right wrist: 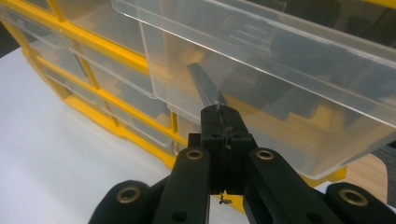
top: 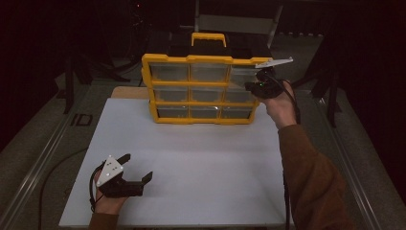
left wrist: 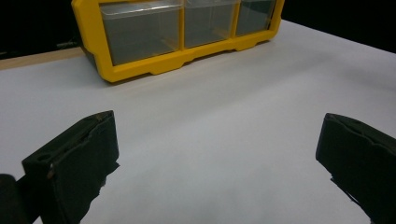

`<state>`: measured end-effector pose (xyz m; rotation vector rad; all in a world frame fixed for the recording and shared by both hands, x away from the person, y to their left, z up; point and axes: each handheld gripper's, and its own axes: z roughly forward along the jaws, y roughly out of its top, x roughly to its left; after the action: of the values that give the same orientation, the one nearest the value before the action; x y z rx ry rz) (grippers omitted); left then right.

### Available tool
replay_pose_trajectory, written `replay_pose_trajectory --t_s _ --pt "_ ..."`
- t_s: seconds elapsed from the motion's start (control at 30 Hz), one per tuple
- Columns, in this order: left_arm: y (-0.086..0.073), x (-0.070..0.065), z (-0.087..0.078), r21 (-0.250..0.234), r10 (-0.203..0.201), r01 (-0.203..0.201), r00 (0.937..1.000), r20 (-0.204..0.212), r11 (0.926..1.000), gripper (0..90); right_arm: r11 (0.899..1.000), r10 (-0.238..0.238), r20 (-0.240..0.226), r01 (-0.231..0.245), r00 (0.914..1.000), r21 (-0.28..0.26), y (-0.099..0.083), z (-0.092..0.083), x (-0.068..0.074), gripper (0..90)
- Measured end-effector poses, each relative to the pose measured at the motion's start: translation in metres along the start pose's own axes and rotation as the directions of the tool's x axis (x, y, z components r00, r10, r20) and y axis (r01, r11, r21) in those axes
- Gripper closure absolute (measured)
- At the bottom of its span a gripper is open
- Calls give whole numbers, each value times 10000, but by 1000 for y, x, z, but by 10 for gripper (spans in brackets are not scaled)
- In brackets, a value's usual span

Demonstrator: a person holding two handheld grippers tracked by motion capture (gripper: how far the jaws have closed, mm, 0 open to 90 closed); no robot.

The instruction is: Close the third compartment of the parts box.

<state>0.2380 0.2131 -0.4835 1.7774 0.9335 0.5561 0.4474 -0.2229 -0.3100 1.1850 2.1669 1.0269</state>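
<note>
A yellow organizer (top: 191, 59) with clear drawers stands at the back of the white board (top: 206, 163). My right gripper (top: 256, 87) is at its top right drawer (top: 242, 73). In the right gripper view that clear drawer (right wrist: 289, 65) juts out from the yellow frame (right wrist: 107, 95), and the right gripper (right wrist: 219, 119) is shut on the drawer's thin clear handle tab (right wrist: 203, 84). My left gripper (top: 139, 166) rests near the board's front left corner, lying on its side, open with nothing between its fingers. The left gripper view looks past the left gripper (left wrist: 217, 126) toward the organizer's bottom row (left wrist: 140, 70).
A black and yellow carry handle (top: 208, 38) rises behind the organizer. A wooden strip (top: 129, 92) shows at the board's back left. Metal rails (top: 43, 158) run along both sides. The surroundings are dark.
</note>
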Motion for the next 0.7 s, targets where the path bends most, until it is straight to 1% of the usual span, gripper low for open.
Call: replay_pose_trajectory --t_s 0.17,0.2,0.3,0.5,0.7 --pt "0 0 0 6 -2 2 10000 2 10000 1 9998 121 169 -119 9998 -151 0 1 -2 899" --pt "0 0 0 11 -2 2 10000 4 10000 1 9994 252 187 -248 9995 -253 0 2 -4 899" --pt "0 0 0 -8 -18 18 10000 -8 10000 1 9988 394 265 -386 9989 -299 1 3 -6 899" --pt "0 0 -1 -28 -17 17 10000 -4 10000 1 9984 462 371 -449 9982 -354 1 6 -7 899" --pt "0 1 -1 -44 -37 37 10000 -21 10000 1 9970 706 540 -686 9960 -371 0 9 -11 899"
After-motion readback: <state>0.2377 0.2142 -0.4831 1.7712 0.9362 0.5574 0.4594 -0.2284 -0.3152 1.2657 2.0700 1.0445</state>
